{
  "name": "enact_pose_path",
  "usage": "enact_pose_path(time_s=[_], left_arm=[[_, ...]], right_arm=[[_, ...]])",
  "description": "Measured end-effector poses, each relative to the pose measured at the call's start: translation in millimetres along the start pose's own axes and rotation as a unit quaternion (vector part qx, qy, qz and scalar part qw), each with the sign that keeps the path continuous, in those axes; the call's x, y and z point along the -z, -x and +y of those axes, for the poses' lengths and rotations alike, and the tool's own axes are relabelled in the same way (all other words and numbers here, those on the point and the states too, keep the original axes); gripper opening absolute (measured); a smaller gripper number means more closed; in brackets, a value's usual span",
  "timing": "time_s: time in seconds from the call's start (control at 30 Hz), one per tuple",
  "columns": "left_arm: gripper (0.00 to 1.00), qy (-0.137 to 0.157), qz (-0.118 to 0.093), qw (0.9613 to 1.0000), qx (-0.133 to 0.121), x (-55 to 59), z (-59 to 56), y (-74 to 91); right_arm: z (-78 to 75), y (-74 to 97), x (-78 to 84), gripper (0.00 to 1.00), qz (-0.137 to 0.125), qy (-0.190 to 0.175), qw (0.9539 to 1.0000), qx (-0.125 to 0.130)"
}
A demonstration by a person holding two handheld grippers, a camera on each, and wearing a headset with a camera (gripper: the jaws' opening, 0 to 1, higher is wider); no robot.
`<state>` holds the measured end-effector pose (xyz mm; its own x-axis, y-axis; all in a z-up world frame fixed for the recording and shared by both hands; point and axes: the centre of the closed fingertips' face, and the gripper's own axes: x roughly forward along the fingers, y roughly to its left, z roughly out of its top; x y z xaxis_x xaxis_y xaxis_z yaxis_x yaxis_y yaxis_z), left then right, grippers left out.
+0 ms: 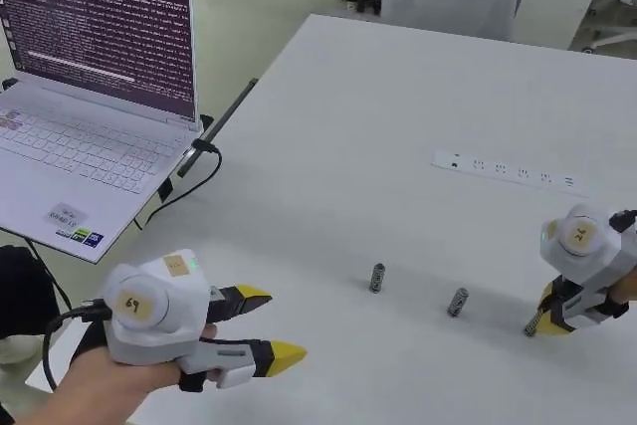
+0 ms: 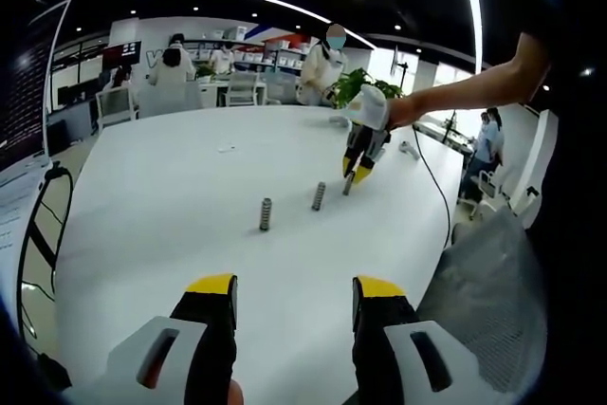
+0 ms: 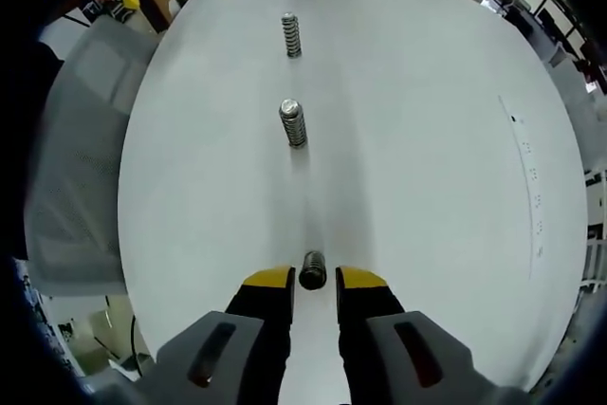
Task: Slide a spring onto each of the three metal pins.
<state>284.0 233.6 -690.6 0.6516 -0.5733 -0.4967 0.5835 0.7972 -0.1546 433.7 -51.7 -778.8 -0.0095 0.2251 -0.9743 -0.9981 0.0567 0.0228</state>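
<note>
A round yellow sticker [image 1: 132, 306] on the body of the left gripper [image 1: 274, 323] carries a handwritten number that looks like 69, and a similar sticker [image 1: 580, 236] on the right gripper [image 1: 544, 323] has a mark too small to make out. The laptop [image 1: 60, 161] screen [image 1: 100, 22] shows many lines of pale text on a dark purple ground, all too fine to read. The small labels [image 1: 75, 226] on its front corner are also illegible.

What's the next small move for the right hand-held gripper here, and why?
Probably lift the right hand-held gripper straight away from the near spring: its jaws flank that spring with small gaps, and the middle spring and far spring stand upright on the table.
</note>
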Motion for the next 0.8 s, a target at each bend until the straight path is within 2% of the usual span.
enact_pose_path(time_s=[0.47, 0.8], left_arm=[[0.43, -0.005, -0.006, 1.0000, 0.002, -6.2, -2.0, -0.5], [0.43, -0.006, -0.010, 0.9999, 0.003, -7.7, -4.2, -1.0]], right_arm=[[-10.3, 18.8, 0.1, 0.20, -0.020, -0.018, 0.9994, 0.023], [-10.5, 33.4, 2.5, 0.25, -0.055, -0.059, 0.9960, 0.038]])
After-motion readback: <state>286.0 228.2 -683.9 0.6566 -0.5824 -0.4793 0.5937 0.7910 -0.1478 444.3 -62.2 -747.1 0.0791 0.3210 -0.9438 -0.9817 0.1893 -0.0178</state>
